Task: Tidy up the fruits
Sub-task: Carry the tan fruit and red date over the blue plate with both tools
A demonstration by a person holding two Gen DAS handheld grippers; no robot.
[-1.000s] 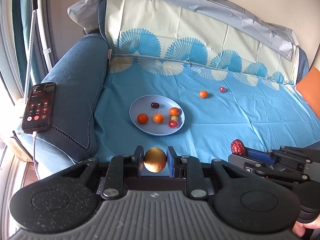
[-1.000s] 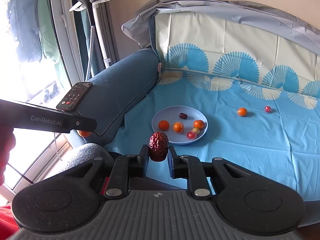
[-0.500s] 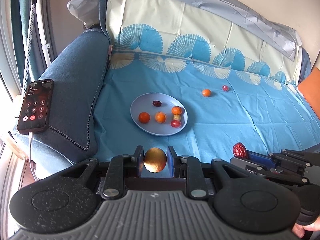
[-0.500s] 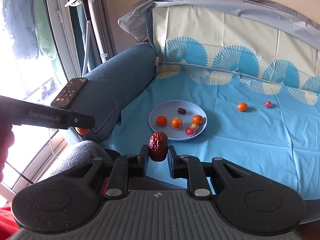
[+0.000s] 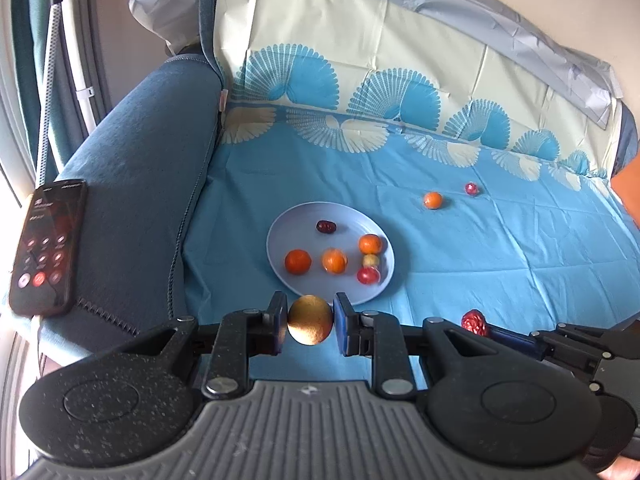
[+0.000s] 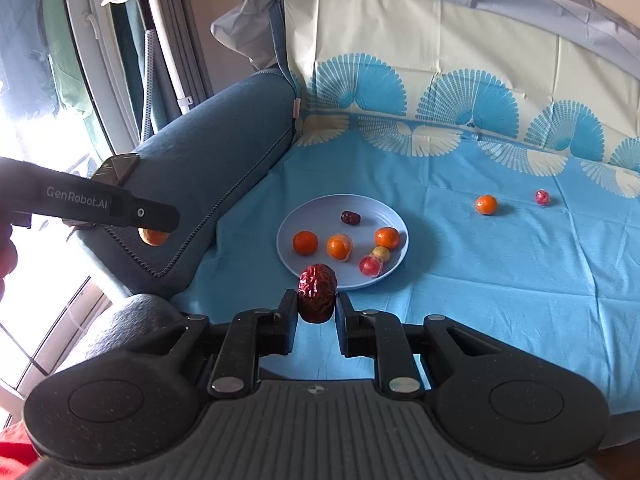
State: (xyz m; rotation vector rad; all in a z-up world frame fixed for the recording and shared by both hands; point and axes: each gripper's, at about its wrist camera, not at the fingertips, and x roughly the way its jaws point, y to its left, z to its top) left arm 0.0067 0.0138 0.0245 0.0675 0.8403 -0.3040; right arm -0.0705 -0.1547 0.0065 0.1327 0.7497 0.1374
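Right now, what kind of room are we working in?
Probably a home living room: a blue sofa armrest with a phone on it, a patterned cover over the seat, a garment steamer by the window.

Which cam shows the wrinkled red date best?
Right wrist: the red date sits centred and close, clamped in the right tool, wrinkles clear. Left wrist shows the same date only small at the lower right, partly hidden by that tool's fingers.

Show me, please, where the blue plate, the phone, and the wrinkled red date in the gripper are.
blue plate [image 5: 280, 240]: left wrist view, bare left part inside the rim.
phone [image 5: 46, 246]: left wrist view, middle of its screen.
wrinkled red date [image 6: 317, 291]: right wrist view, middle of its front.
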